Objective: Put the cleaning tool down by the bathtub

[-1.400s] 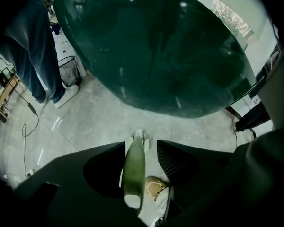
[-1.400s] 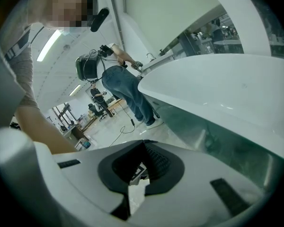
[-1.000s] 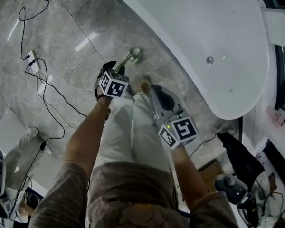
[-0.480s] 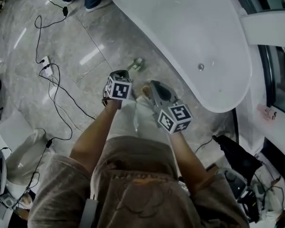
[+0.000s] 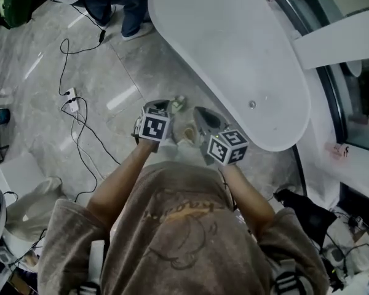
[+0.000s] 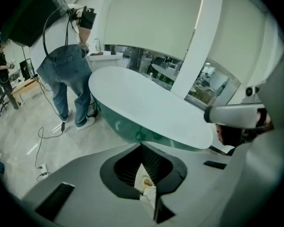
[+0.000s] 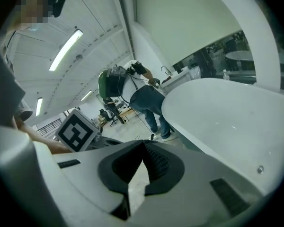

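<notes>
Beside the tub [image 5: 234, 54], with the tool [image 5: 179, 102] lying on the floor [image 5: 111, 72] close against the tub's wall, I judge the putting-down itself done, and what is left is getting away cleanly. Both my grippers are held up over the floor, above my legs. My left gripper [image 6: 142, 150] has its jaws together at the tips with nothing clamped. Only a thin slit opens toward the camera, and through it I see a pale scrap with a tan spot, which may be the tool or my shoe [image 5: 189, 131] far below; I cannot tell which. My right gripper [image 7: 143, 145] is closed the same way, with bare floor showing through its slit. To finish well I would lift straight away from the tool rather than sweep across it, mind that my shoe is near it and step back instead of forward, and leave it where it lies, near the tub's side and not out in the walking space. The tool looks small from up here, a pale greenish-white lump with a darker edge. It sits just ahead of my left gripper in the head view, which may cover part of it, and I cannot make out its handle.
</notes>
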`<act>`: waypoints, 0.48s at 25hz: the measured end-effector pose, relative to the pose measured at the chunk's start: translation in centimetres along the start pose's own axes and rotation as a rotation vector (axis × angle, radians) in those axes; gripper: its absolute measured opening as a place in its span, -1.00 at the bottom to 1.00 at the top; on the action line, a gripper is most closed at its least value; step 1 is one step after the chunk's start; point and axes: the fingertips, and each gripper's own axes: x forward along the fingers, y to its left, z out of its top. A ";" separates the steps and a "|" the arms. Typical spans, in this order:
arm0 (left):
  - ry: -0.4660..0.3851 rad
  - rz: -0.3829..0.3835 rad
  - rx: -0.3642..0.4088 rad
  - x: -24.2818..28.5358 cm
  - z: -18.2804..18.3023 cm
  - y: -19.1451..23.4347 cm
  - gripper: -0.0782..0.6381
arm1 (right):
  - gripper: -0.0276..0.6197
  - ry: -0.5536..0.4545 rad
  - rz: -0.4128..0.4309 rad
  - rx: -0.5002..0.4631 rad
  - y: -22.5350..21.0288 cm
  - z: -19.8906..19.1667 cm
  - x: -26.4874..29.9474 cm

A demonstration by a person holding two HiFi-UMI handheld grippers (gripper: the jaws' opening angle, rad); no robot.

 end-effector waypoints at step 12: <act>-0.230 -0.090 0.112 -13.1 7.1 -3.7 -0.77 | -0.91 -0.100 0.149 -0.120 7.1 6.9 -4.4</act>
